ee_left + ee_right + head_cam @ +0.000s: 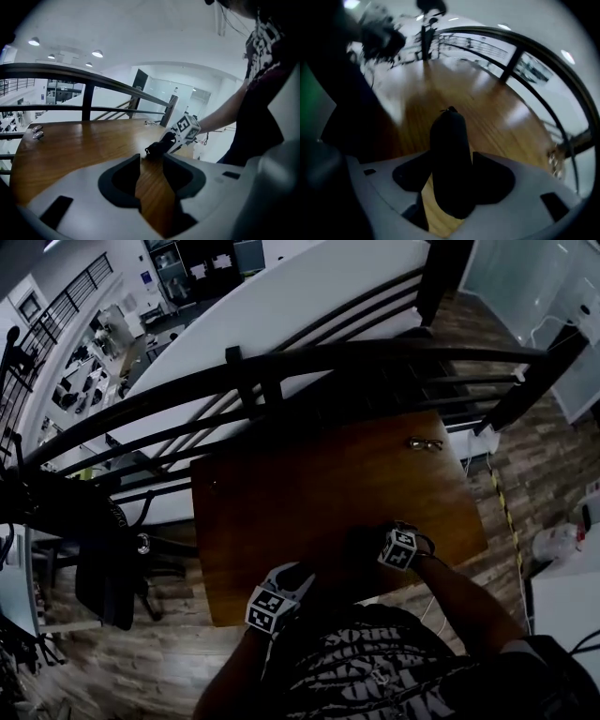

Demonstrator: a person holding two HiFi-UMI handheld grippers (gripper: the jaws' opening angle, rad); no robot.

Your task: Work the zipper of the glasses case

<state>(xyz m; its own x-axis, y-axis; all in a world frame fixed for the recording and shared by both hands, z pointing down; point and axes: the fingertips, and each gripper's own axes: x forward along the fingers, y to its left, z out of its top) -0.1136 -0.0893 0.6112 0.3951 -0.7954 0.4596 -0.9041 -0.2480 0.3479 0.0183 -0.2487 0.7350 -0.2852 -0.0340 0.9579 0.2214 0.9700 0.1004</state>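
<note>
The black glasses case (449, 159) lies on the wooden table (281, 493) near its front edge. It shows lengthwise in the right gripper view, with a small zipper pull at its far end. My right gripper (451, 155) points steeply down over it, jaws wide, the case between them. In the left gripper view the case (156, 148) is a dark lump under the right gripper's marker cube (185, 127). My left gripper (151, 161) is a little short of the case, jaws apart, only bare wood between them. In the head view it (286, 585) is at the table's front edge.
A pair of glasses (425, 443) lies at the table's far right corner. A dark metal railing (281, 367) runs along the table's far side. A black chair (108, 568) stands left of the table. The person's torso is close behind both grippers.
</note>
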